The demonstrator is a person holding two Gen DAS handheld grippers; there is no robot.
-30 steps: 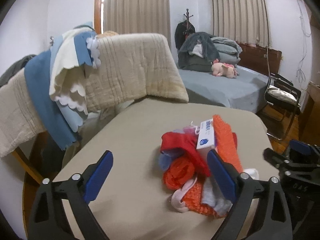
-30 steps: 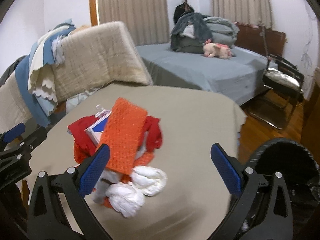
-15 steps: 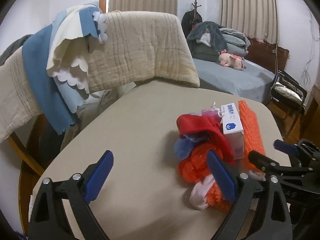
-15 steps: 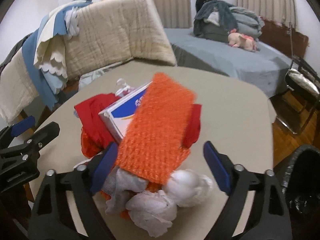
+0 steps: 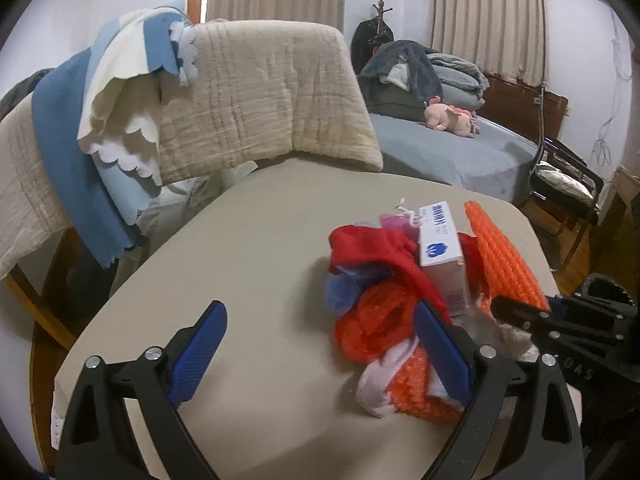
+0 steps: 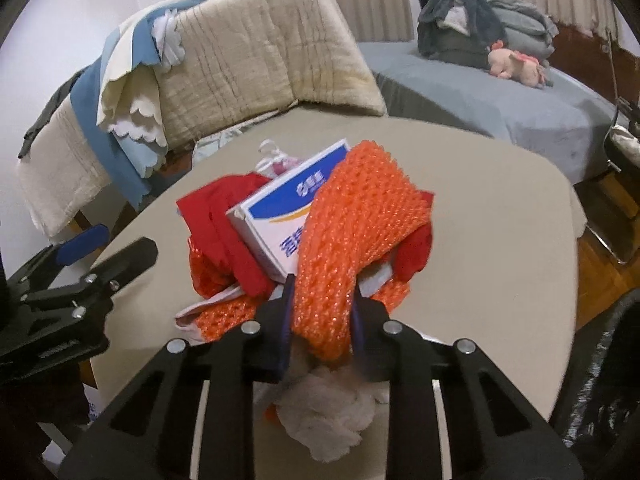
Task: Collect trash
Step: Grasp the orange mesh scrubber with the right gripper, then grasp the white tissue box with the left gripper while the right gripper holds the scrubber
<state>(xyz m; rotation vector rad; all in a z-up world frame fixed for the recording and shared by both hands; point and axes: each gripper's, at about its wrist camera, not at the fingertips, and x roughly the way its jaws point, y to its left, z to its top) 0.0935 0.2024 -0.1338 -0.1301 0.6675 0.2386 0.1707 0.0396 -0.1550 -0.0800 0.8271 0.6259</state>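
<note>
your right tongs (image 6: 320, 316) are pinching the near end of the orange mesh strip (image 6: 352, 220), one blue pad on each side of it. your left tongs (image 5: 320, 352) are spread wide and hold nothing; their right pad sits just in front of the trash pile (image 5: 404, 300), their left pad over bare tabletop (image 5: 240, 248).

the mesh strip runs up from your right tongs and lies draped over the white and blue box (image 6: 288, 216), which leans at the centre of the pile. left of the box sits the red cloth (image 6: 224, 216); a pink bit with a white cord (image 6: 276, 160) lies just behind it. crumpled white tissue (image 6: 328, 404) lies on the near side of the box, under your right tongs. the whole pile rests on the tabletop. a black bin bag (image 6: 604, 380) stands to the right of the box, beside the tabletop edge.
</note>
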